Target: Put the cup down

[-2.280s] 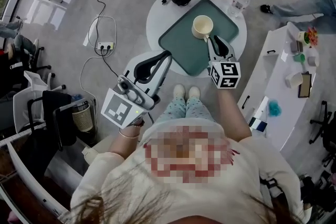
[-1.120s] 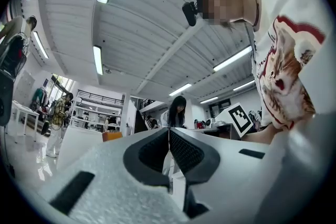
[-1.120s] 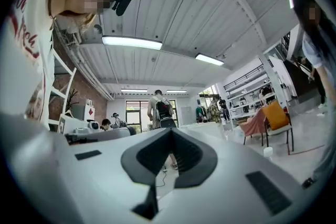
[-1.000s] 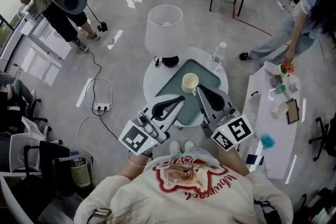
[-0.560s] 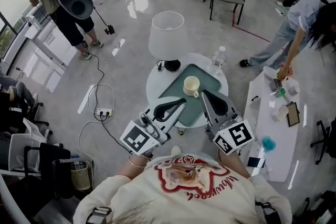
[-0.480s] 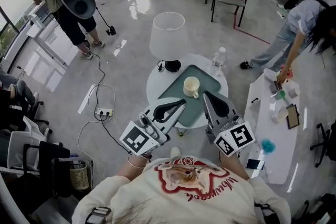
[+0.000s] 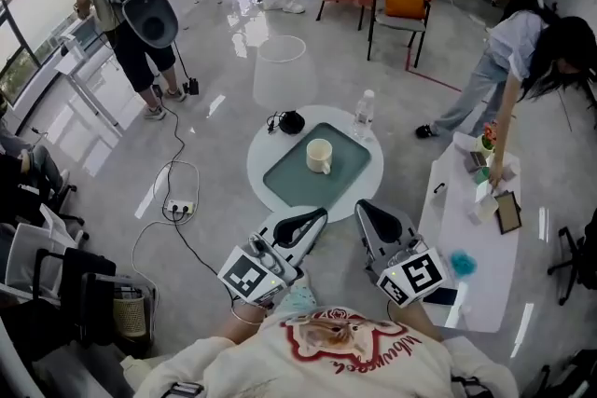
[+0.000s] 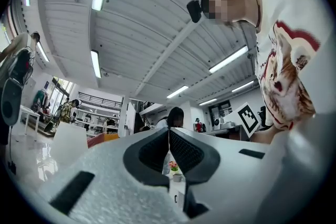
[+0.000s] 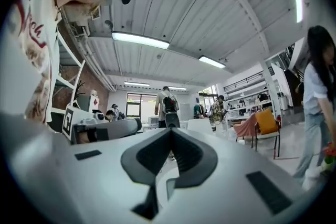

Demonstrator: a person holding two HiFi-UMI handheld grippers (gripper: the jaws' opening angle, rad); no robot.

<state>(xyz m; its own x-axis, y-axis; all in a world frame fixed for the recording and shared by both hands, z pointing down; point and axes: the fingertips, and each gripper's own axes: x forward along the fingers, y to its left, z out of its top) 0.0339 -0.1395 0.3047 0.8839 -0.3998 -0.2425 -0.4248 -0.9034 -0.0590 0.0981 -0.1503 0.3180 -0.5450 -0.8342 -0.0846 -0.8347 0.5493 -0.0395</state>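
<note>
Left tool (image 7: 323,214), right tool (image 7: 362,206) both pressed together, empty; cup (image 7: 319,156) upright on tray (image 7: 285,181), apart from both.

head: high, steeply down onto table (image 7: 258,154) | gripper views: low, angled upward — right's catches left hand-held gripper (image 9: 135,126)

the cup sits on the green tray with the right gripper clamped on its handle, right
The cup sits on the green tray, but the right gripper is off it, shut on nothing; the head view shows the gap.
</note>
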